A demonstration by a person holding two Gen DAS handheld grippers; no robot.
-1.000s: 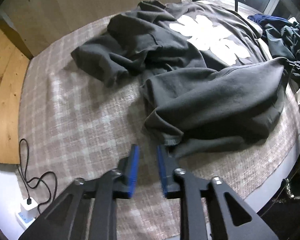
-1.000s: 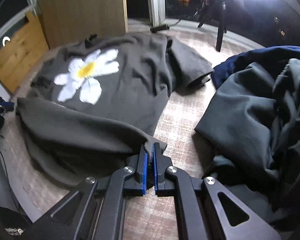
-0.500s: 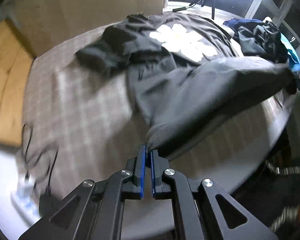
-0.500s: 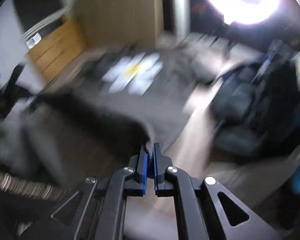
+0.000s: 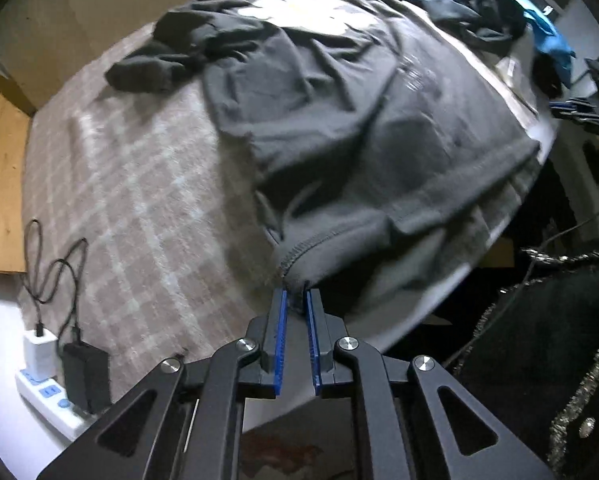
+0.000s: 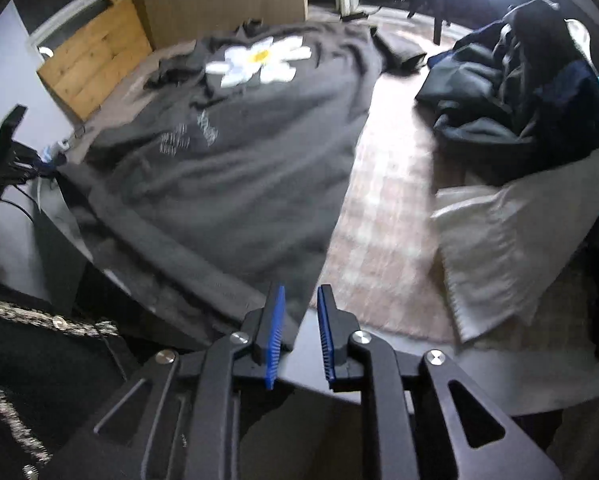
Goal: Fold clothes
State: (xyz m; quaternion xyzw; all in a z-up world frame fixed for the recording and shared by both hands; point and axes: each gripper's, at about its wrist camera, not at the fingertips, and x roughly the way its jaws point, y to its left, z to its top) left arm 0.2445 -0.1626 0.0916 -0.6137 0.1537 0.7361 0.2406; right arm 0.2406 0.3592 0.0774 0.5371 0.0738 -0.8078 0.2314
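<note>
A dark grey sweatshirt (image 5: 339,120) with a white daisy print (image 6: 259,60) lies spread front-up over the plaid-covered surface (image 5: 139,200). Its bottom hem hangs over the near edge. My left gripper (image 5: 295,300) is shut on one hem corner, the stitched edge pinched at the tips of its blue pads. In the right wrist view the sweatshirt (image 6: 239,168) reaches down to my right gripper (image 6: 299,300). That gripper stands open, with the other hem corner lying loose just ahead of its tips. One sleeve (image 5: 151,68) is bunched at the far left.
A pile of dark and blue clothes (image 6: 519,92) sits at the right, with a white cloth (image 6: 519,240) in front of it. A power strip with chargers (image 5: 51,368) lies on the floor at the left. A wooden panel (image 6: 95,56) stands behind. A person's dark glittery garment (image 5: 539,360) is close by.
Both grippers pulled the folded-over lower half toward the near edge, so the sweatshirt now lies flat. The left gripper shut on the hem; the right gripper has just opened and let its corner go.
</note>
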